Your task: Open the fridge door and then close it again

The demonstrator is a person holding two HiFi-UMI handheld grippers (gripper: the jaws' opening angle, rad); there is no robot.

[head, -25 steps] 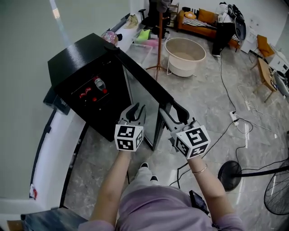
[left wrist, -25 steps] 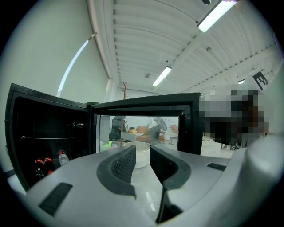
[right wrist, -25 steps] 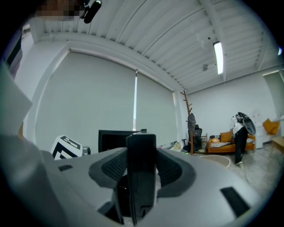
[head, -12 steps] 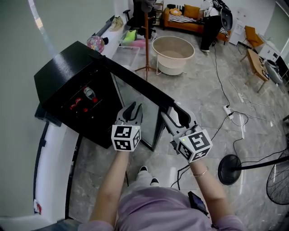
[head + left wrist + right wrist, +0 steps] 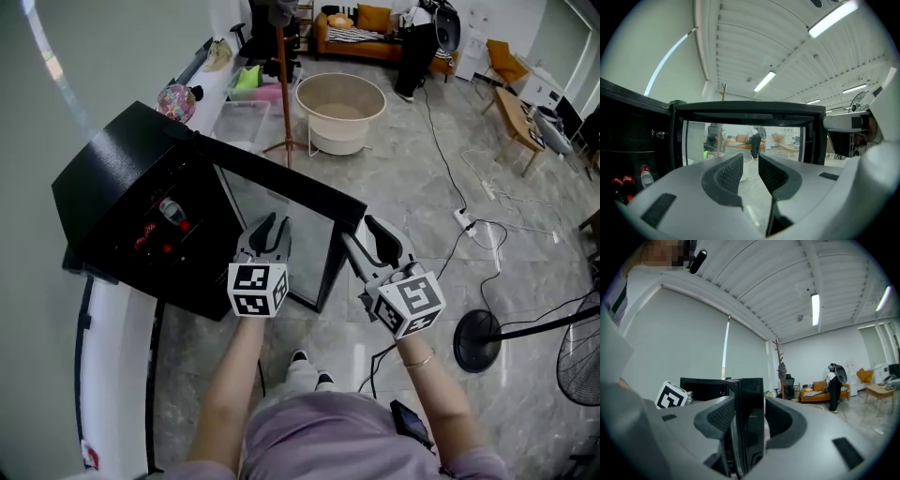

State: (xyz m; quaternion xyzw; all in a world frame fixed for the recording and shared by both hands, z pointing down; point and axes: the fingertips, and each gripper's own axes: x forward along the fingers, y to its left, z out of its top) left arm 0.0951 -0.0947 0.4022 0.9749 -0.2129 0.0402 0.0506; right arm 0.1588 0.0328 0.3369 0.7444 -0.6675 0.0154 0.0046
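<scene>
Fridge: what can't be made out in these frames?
- Fridge interior: in the head view it is too dark beyond the bottles, and their labels are too small to read.
- Lower shelves: in the left gripper view, the body of the open left claw covers them.
- Fridge door edge and any handle: in the right gripper view, the right claw is closed over it.

The fridge door's free edge vanishes between the right gripper's jaws in the head view. Inside the dark fridge, the bottles are too small to identify. The right frame edge cuts off a standing fan.
</scene>
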